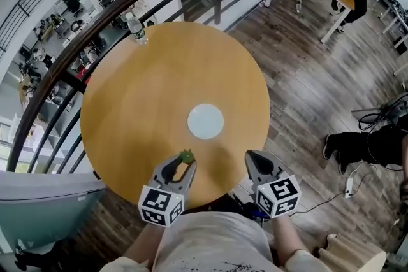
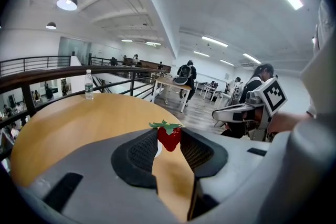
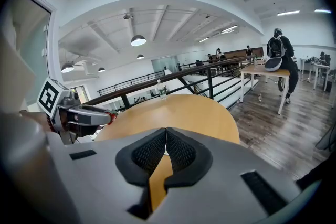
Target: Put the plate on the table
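Your left gripper (image 1: 182,165) is pinching a red toy strawberry (image 2: 169,138); your right gripper (image 3: 166,136) is sitting closed, empty. Ahead of both, the round white plate (image 1: 205,121) is lying on the round wooden table (image 1: 127,92); nothing seems left.

Rim-side bottle (image 1: 135,27) and central plate (image 1: 205,121) occupy the table (image 1: 140,105)

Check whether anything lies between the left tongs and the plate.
Nothing visible does. Only bare table separates the left tongs, shut on a strawberry, from the plate; the bottle stands away at the far edge.
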### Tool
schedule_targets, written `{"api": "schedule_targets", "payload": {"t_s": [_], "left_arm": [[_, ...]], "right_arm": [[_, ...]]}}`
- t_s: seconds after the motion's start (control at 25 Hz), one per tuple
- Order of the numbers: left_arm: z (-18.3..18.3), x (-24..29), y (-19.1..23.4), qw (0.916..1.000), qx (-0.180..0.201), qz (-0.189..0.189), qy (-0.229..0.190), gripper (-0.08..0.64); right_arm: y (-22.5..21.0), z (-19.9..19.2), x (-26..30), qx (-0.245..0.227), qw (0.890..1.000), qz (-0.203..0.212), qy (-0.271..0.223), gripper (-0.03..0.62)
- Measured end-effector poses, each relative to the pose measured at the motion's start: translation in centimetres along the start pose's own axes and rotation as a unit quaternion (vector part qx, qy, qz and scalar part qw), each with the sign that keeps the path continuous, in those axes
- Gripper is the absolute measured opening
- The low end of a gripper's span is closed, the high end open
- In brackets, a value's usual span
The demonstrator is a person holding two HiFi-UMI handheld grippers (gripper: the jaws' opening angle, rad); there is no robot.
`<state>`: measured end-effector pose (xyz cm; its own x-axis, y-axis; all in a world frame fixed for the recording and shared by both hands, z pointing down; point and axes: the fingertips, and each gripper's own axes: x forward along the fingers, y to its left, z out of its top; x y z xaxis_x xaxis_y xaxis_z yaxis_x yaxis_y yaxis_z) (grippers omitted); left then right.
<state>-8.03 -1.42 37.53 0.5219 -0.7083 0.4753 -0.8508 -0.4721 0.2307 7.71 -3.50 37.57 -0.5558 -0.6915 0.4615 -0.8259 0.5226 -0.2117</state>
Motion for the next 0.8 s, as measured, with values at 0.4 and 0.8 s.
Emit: {"api": "schedule_targets", "payload": {"t_s": [0.4, 0.8], "left_arm": [[0.5, 4.0, 3.1, 0.9996, 0.016, -0.009, 0.02, 0.149], [-1.1, 8.5, 4.8, 0.9987, 0.016, -0.018, 0.044, 0.149]], "right_arm": [[-0.9, 0.2, 3.6, 0.004, 1.0, -0.007, 0.012, 0.025], [-2.9, -0.3, 6.5, 0.012, 1.0, -0.011, 0.015, 0.025]]}}
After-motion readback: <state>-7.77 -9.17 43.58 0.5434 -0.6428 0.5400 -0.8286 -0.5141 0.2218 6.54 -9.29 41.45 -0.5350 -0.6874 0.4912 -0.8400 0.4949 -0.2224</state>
